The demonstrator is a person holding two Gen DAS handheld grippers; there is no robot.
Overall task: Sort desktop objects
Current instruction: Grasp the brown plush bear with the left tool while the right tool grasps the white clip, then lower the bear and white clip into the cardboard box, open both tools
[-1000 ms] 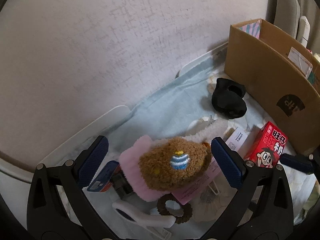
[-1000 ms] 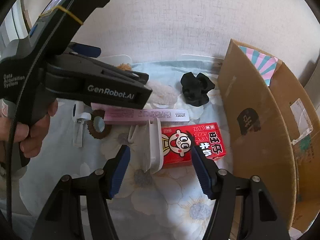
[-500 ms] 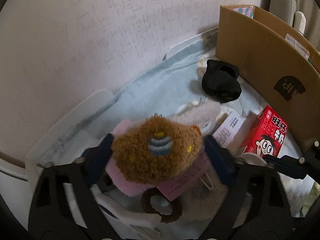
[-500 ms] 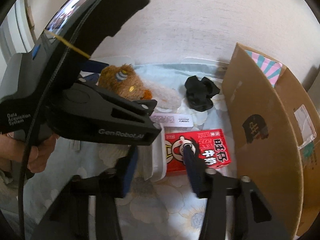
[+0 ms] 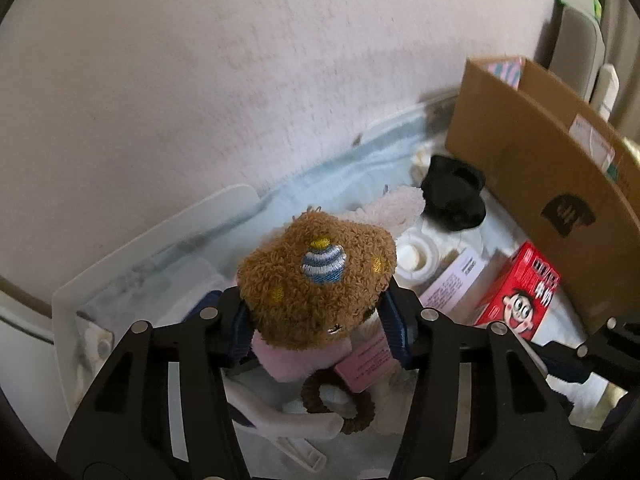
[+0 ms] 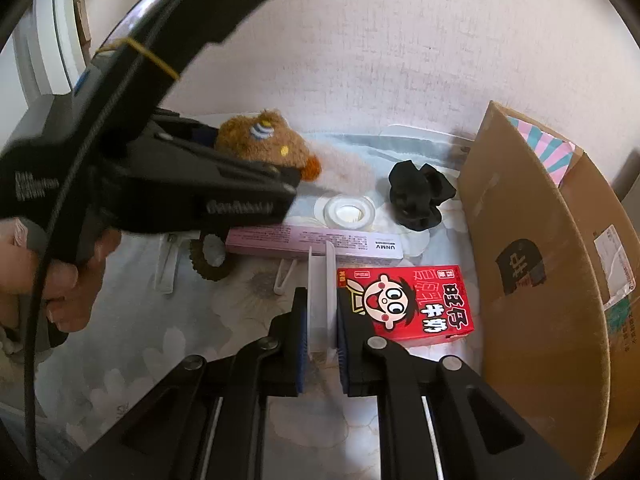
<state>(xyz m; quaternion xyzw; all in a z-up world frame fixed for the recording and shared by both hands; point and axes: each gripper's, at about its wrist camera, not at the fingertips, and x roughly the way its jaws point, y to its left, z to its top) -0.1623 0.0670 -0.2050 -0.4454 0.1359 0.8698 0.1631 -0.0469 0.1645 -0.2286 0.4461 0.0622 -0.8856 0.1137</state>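
My left gripper [image 5: 320,336] is shut on a brown plush bear [image 5: 316,276] with a pink body and holds it above the table; the bear also shows in the right wrist view [image 6: 264,144]. My right gripper [image 6: 322,344] is shut on a white plastic clip-like piece [image 6: 320,288] standing on edge, just left of a red milk carton [image 6: 408,304]. A pink flat box [image 6: 312,242], a brown hair tie [image 6: 210,260], a roll of clear tape [image 6: 348,212] and a black scrunchie [image 6: 420,196] lie on the floral cloth.
An open cardboard box [image 6: 532,280] stands along the right side, also in the left wrist view [image 5: 552,184]. The wall [image 6: 360,40] closes the back. A white tray rim [image 5: 160,240] runs along the back left. White clips [image 6: 166,268] lie left of the hair tie.
My left gripper closed on the plush bear and lifted it off the pile. My right gripper closed on the white plastic piece beside the red carton.
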